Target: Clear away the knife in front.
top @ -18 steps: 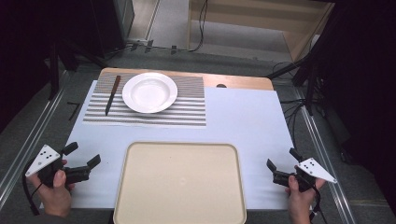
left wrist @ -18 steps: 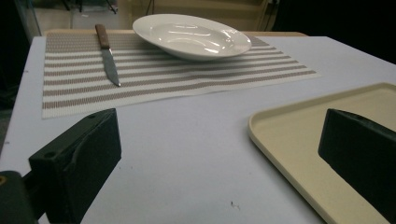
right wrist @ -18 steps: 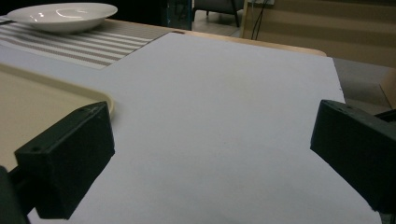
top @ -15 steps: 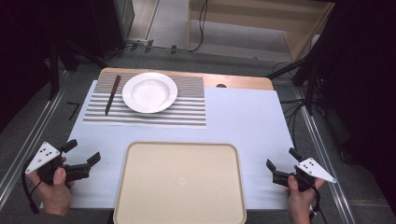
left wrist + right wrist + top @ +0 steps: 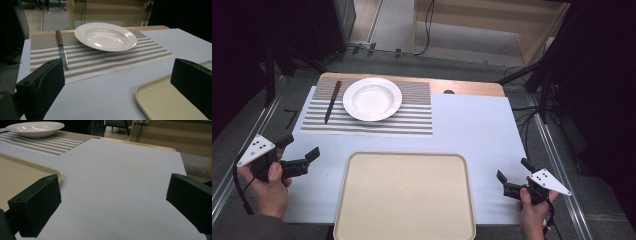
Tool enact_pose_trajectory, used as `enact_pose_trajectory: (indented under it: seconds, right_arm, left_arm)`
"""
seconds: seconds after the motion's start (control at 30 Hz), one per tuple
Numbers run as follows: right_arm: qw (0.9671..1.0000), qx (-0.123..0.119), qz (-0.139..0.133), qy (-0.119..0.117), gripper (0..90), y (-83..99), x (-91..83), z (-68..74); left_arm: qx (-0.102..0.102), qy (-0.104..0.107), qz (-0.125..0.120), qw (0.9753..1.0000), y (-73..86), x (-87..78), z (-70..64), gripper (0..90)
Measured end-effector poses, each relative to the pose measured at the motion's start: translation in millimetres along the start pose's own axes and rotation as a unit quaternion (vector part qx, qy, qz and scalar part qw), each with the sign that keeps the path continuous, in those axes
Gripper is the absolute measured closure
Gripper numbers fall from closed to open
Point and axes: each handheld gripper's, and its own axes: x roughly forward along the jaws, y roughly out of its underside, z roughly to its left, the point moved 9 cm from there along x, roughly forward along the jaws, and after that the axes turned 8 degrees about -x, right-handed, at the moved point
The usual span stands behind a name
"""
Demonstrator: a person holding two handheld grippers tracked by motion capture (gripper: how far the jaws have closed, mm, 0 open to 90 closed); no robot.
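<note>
On the near part of the table (image 5: 472, 125), a beige tray (image 5: 404, 195) is placed, and nothing is seen lying in it. The left gripper (image 5: 301, 150) is held by a hand at the left of the tray, just beside its near left corner, with the jaws spread wide and nothing between them. In the left gripper view, the jaws are pointed toward the striped mat (image 5: 105, 58) at the far side, where a white plate (image 5: 106, 36) is set. A knife (image 5: 61, 48) with a brown handle is laid on the mat just to the left of the plate, apart from it, with the blade turned to the near side. The right gripper (image 5: 512, 170) is held at the right near corner of the table, beside the tray but not touching it. Its jaws are also released, wide apart, and only the bare white surface is seen between them in the right gripper view. Both grippers are kept well apart from the plate and the knife.
</note>
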Motion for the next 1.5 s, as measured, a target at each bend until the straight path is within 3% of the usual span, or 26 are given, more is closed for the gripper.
enact_pose_trajectory:
  seconds: [0.53, 1.03, 1.23, 1.5]
  right_arm:
    - [1.0000, 0.001, -0.005, -0.005, 0.0, -0.4, -0.2, 0.7]
    - [0.9999, 0.002, -0.008, -0.010, 0.0, -0.5, -0.1, 0.9]
    - [0.9998, 0.007, -0.009, -0.013, 0.0, -0.5, 0.2, 1.0]
    - [0.9998, 0.005, -0.010, -0.015, 0.0, -0.6, 0.5, 1.1]
  left_arm:
    - [-0.002, -0.006, -0.010, 0.9999, -43.3, 23.3, 12.4, 0.0]
    - [0.000, -0.007, 0.011, 0.9999, -57.1, 73.1, 19.6, 0.0]
    - [-0.010, -0.007, 0.022, 0.9997, -58.6, 97.1, 25.6, 0.0]
    - [-0.011, -0.020, 0.040, 0.9989, -63.0, 123.5, 37.1, 1.7]
